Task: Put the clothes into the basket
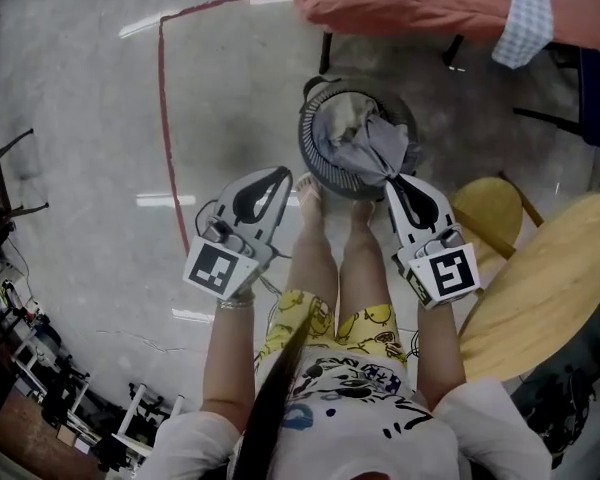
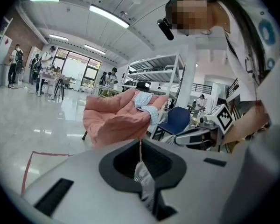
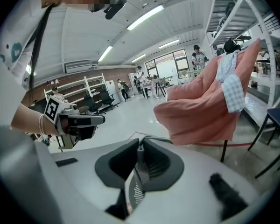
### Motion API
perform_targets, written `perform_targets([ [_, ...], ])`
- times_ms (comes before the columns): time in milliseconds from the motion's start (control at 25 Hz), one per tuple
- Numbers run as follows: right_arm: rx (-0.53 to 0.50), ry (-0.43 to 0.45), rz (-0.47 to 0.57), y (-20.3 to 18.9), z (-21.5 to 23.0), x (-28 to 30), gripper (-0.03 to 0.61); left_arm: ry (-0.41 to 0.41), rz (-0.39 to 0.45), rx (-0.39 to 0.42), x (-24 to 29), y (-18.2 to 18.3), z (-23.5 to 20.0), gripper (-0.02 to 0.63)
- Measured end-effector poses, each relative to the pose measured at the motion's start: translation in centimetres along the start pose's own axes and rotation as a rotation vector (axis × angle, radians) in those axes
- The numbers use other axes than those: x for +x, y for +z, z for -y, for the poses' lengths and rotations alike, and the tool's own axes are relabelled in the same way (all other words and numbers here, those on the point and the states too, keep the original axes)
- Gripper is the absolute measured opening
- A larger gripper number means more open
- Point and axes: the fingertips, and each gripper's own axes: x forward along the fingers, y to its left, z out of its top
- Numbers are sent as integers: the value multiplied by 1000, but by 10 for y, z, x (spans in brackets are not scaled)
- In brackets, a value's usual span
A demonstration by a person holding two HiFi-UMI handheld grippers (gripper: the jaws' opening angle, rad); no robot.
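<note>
A dark round basket (image 1: 310, 158) stands on the floor just beyond the person's feet, with a grey garment (image 1: 365, 143) heaped in it. One fold of the garment rises to the tip of my right gripper (image 1: 392, 180), which is shut on it at the basket's near right rim. My left gripper (image 1: 282, 174) hangs just left of the rim with its jaws together and nothing showing between them. In the left gripper view its jaws (image 2: 140, 143) meet in a thin line. The right gripper view shows the same for its own jaws (image 3: 140, 148); the cloth below is hidden.
Beyond the basket is a pink-draped chair (image 1: 410, 3) with a checked cloth (image 1: 528, 13) over it. A yellow stool (image 1: 490, 208) and a round wooden table (image 1: 540, 298) are close on the right. A red tape line (image 1: 165, 98) marks the floor on the left.
</note>
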Motion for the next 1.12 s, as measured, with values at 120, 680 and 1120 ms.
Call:
perform_targets([
  [120,9,-16,-22,-24,6,11,46,1,-3,-13,5,-21,-7,18],
  [680,103,-97,-117,-52,16,26,167,-3,-38,-38,16,-42,-11,18],
  [1120,115,-85,-71,21,5,-10,167,-53,-11,16,1,44,14,18],
])
